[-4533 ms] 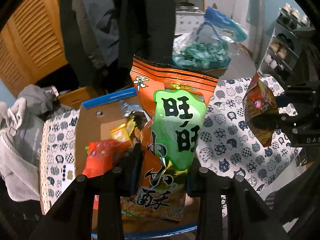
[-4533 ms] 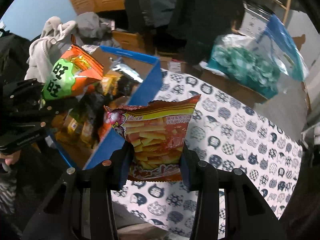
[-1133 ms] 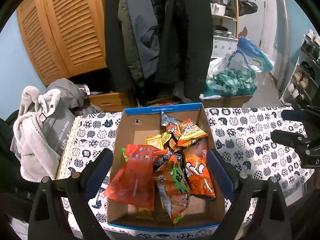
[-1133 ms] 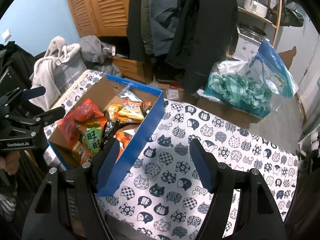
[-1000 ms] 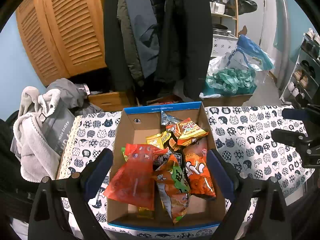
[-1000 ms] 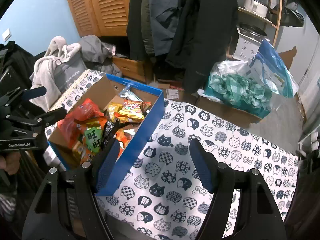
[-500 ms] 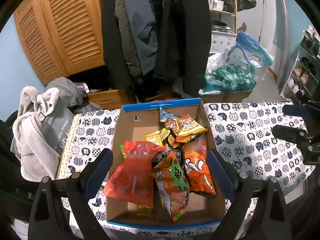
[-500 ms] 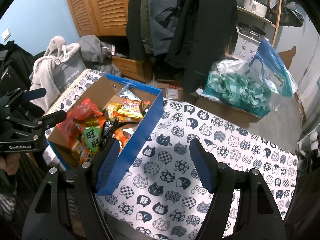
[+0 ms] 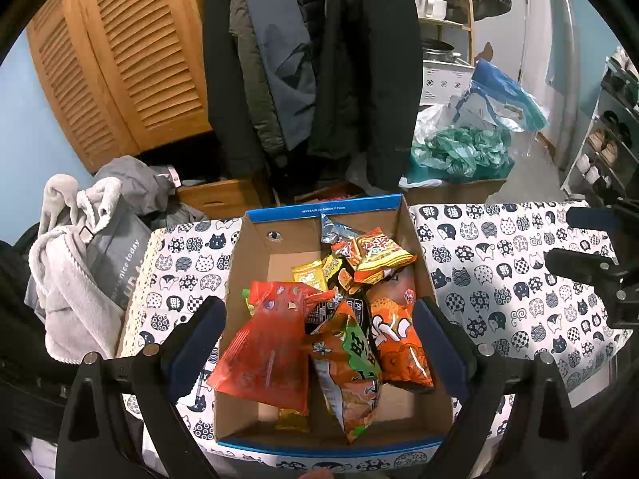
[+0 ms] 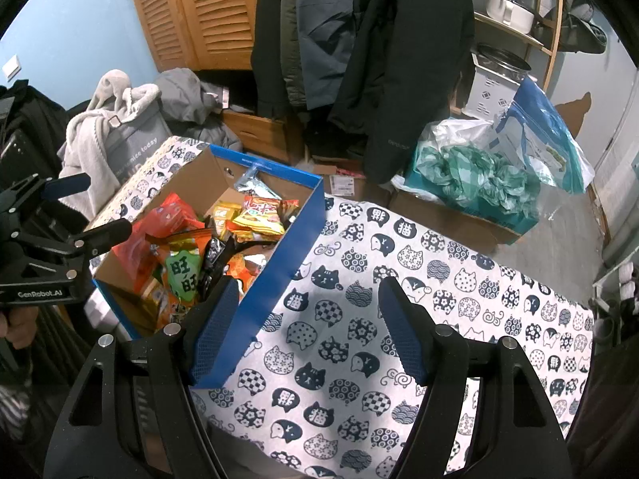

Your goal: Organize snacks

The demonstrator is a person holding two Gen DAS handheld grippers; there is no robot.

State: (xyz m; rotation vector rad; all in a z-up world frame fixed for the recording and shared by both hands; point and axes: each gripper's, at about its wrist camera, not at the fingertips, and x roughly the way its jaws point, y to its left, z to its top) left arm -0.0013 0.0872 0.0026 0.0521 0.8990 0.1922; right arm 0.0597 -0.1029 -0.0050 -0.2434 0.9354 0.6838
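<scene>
1. Behind your workspace, dark coats (image 9: 359, 60) hang beside louvred wooden doors (image 9: 120, 60), with a grey robe (image 9: 76, 263) heaped at the left and a teal bag of crumpled plastic (image 10: 471, 175) on the floor to the right.
2. Your table (image 10: 399, 319) wears a white cloth printed with cat faces; its right part lies bare in front of your right gripper.
3. On the left part of that cloth sits the cardboard box (image 9: 255, 263) with blue outer walls, and all the snacks you can see lie inside it.
4. Your left gripper (image 9: 319, 339) hangs above the box, fingers spread wide on either side of it, holding nothing.
5. Your right gripper (image 10: 307, 327) hovers over the cloth just right of the box, its fingers also spread wide and empty; the left pad overlaps the box's blue wall in the right wrist view.
6. Inside, the red bag (image 9: 267, 343) lies at the left, the orange-and-green bag (image 9: 347, 371) in the middle and the orange bag (image 9: 399, 335) at the right.
7. Farther back lie the yellow-and-red bag (image 9: 379, 253), a small yellow packet (image 9: 309, 271) and a silver pouch (image 9: 333, 231) against the far wall.
</scene>
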